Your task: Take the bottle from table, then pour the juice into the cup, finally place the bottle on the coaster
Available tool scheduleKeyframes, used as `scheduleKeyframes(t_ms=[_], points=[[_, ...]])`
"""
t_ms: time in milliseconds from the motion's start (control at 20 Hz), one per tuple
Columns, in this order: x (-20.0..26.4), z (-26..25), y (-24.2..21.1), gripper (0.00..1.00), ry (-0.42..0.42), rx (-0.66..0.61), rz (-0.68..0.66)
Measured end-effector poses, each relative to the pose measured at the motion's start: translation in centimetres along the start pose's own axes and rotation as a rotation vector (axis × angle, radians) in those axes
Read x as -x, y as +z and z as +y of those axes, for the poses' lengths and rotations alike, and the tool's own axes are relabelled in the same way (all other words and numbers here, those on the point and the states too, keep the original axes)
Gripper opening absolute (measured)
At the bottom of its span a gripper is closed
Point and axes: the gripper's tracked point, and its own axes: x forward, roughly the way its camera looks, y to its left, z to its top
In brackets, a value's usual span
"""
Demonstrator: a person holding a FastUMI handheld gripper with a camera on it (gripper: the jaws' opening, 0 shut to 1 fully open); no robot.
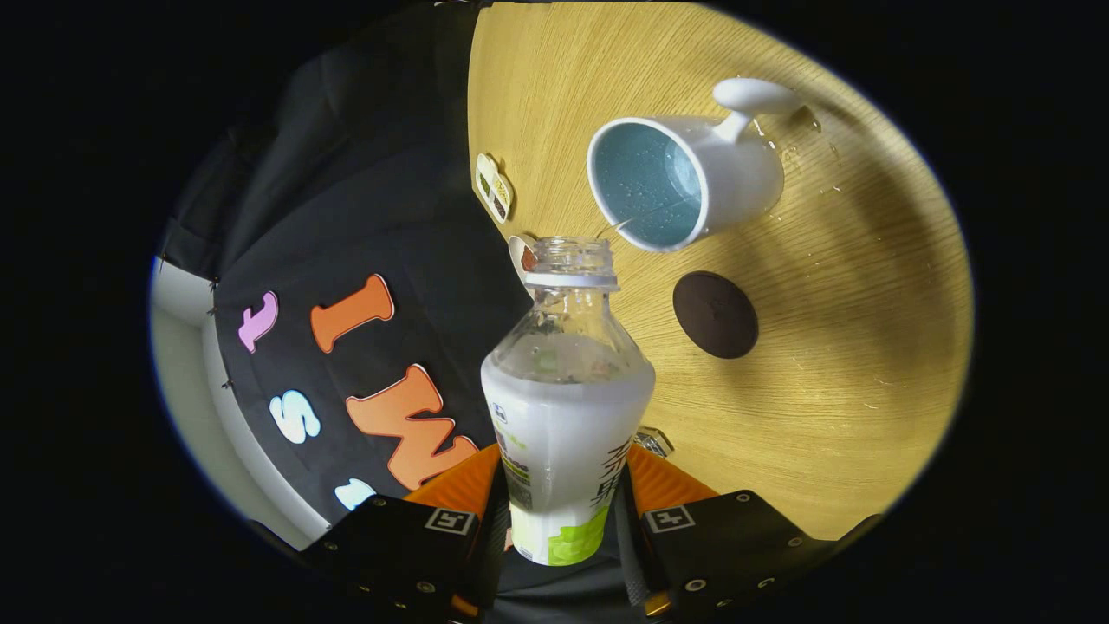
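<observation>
Between the pinching fingers of the claw (563, 511) the uncapped bottle (565, 407) tips toward the cup (684, 182), a thin stream seemingly reaching its rim; droplets already dot the table (849, 347), so more may miss beside the coaster (716, 315).

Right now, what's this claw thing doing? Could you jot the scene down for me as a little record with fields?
claw: shut on the bottle, one finger on each side of its labelled body
bottle: cap off, tilted with its open mouth toward the cup
cup: white mug with a blue inside, beyond the bottle's mouth
stream: a thin thread of liquid runs from the bottle's mouth into the cup
coaster: dark round disc on the table, beside the cup, nothing on it
table: light wood, a few drops near the cup's handle
</observation>
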Motion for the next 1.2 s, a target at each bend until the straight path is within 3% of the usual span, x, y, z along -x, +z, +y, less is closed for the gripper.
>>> scheduleKeyframes(t_ms=[900, 1200], points=[[-0.1, 1.0, 0.2, 0.56, 0.026, -0.062, 0.018], [-0.3, 0.4, 0.3, 0.56, 0.01, -0.003, 0.004]])
